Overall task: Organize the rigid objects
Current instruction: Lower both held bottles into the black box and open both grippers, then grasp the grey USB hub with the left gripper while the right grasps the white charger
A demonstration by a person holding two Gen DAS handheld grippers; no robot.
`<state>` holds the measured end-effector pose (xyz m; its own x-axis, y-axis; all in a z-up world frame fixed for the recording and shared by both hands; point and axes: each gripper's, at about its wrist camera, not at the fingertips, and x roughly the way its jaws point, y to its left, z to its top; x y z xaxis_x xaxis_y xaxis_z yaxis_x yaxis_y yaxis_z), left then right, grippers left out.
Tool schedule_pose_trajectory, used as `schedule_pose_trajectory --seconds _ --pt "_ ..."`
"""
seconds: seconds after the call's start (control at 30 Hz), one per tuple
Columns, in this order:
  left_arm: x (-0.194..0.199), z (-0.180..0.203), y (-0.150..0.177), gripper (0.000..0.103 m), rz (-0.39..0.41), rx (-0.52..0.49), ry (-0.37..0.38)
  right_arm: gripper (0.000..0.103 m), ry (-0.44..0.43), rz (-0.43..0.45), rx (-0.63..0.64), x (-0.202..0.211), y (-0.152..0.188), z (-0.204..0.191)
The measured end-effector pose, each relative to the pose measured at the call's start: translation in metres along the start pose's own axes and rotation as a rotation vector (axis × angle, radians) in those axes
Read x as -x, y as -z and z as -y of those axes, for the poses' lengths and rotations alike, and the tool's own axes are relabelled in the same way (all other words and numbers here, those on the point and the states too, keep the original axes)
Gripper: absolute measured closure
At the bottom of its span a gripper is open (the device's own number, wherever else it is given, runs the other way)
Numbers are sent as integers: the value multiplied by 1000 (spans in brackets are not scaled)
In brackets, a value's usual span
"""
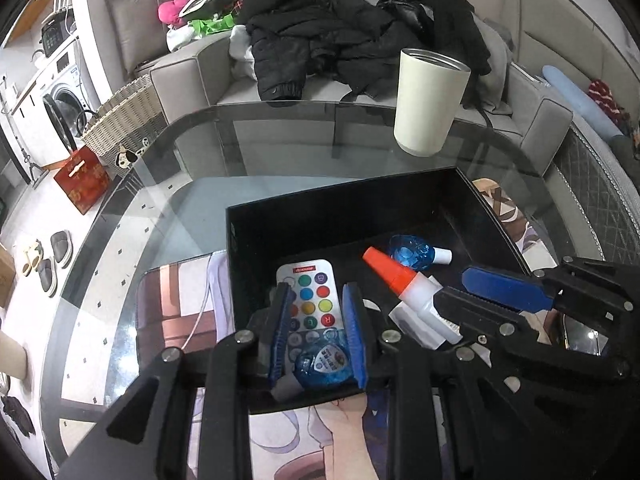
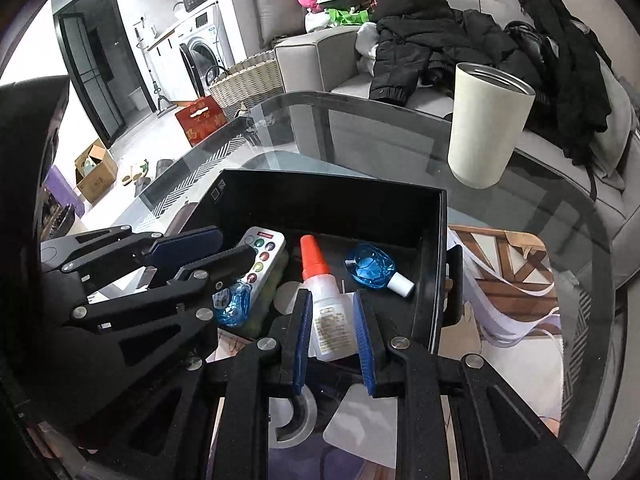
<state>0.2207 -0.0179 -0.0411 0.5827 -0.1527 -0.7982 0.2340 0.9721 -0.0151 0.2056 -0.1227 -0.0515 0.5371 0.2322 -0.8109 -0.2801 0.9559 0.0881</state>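
On the glass table stands an open black box (image 1: 340,200) (image 2: 320,178). My left gripper (image 1: 317,296) is shut on a small blue bottle (image 1: 324,364) with a grey cap, low over the box's near left corner. Under it lies a white remote (image 1: 310,300) (image 2: 266,252) with coloured buttons. My right gripper (image 2: 331,300) is shut on a white glue bottle (image 2: 328,320) (image 1: 416,300) whose orange cap points away, over the near side of the box. A second blue bottle (image 1: 412,250) (image 2: 372,266) with a white cap lies on the box floor.
A tall cream cup (image 1: 428,104) (image 2: 484,124) stands on the glass beyond the box. A printed mat (image 2: 512,280) lies beneath the box. Behind the table is a grey sofa (image 1: 192,76) heaped with black coats. A wicker basket (image 1: 124,120) and a red box (image 1: 82,184) stand on the floor at the left.
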Motion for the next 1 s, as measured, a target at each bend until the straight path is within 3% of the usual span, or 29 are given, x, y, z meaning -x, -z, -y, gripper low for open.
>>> schedule_pose_trajectory --seconds 0.23,0.4,0.63,0.73,0.83,0.93,1.0 --pt "5 0 2 76 7 -9 9 82 -18 3 -11 8 0 0" --pt "20 3 7 52 13 -22 19 82 -36 7 12 22 3 -1" --pt "57 14 22 50 47 -84 36 70 -53 25 57 59 15 7" --pt "65 20 33 50 33 -112 61 60 -62 31 75 71 23 12" --pt "67 31 48 49 10 -158 79 59 -70 19 74 76 33 19" --pt "61 44 62 46 -16 -210 81 51 -78 -5 63 73 42 28" --pt "54 51 70 37 -42 -235 91 51 -69 -26 65 65 47 33"
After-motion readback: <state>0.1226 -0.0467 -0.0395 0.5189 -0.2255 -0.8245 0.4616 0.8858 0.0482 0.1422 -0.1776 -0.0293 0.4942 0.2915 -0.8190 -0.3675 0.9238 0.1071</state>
